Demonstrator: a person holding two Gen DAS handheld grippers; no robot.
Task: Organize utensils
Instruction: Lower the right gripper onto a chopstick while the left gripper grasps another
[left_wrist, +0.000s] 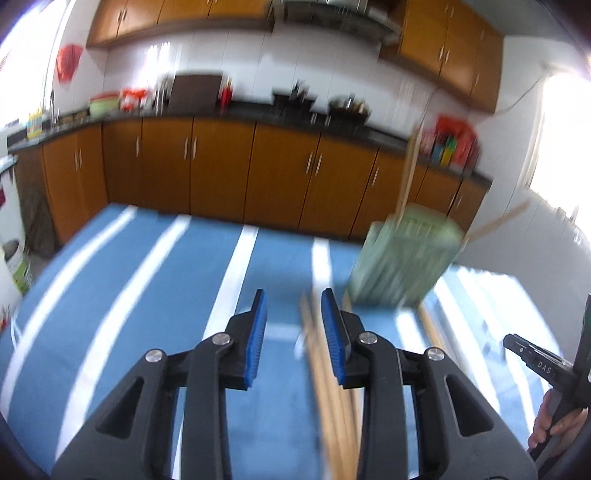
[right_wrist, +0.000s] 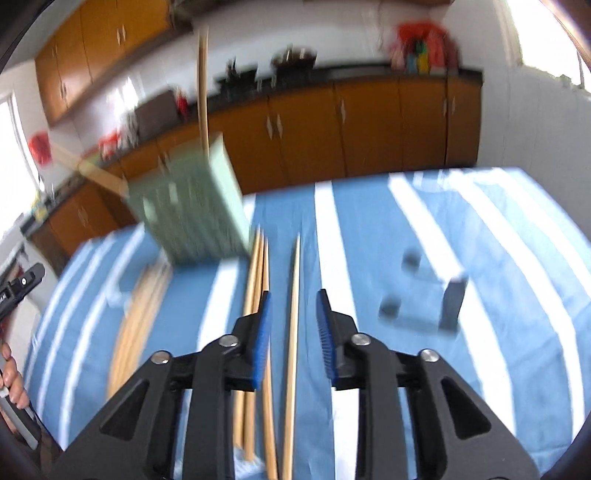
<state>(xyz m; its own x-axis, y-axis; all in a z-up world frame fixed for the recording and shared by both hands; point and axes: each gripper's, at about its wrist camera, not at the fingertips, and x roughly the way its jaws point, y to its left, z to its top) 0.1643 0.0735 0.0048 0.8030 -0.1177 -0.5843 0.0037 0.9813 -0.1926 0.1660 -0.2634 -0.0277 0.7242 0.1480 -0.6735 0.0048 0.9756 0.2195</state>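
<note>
Item: green slotted holder (right_wrist: 192, 210), the landmark for this entry. It stands on the blue-and-white striped cloth (left_wrist: 155, 302) covering the counter. Two chopsticks (right_wrist: 202, 92) already stand in it, leaning out of its top; judged, it is the destination for the rest.

Item: loose bamboo chopsticks, three lots.
- A single stick (right_wrist: 293, 332), to the right of the holder's base and nearer the right camera. It lies apart from the others, so it is probably the easiest to take alone.
- A bundle (right_wrist: 258, 288) beside it, its far tips touching or almost touching the holder's base.
- A blurred group (right_wrist: 136, 325) to the left of the holder's base.

Item: right tool (right_wrist: 293, 321). Jaws wide apart, holding nothing. The single stick runs between the blue pads, touching neither; judged, it is lined up for a lengthwise pinch.

Item: left tool (left_wrist: 293, 332). Jaws likewise open and empty. Chopsticks (left_wrist: 325, 387) lie under it close to the right pad (left_wrist: 332, 336); contact cannot be told through the blur.

Item: dark small objects (right_wrist: 450, 302), right of the holder. Identity unclear.

Status, judged: early, most sticks not yet in the holder.
</note>
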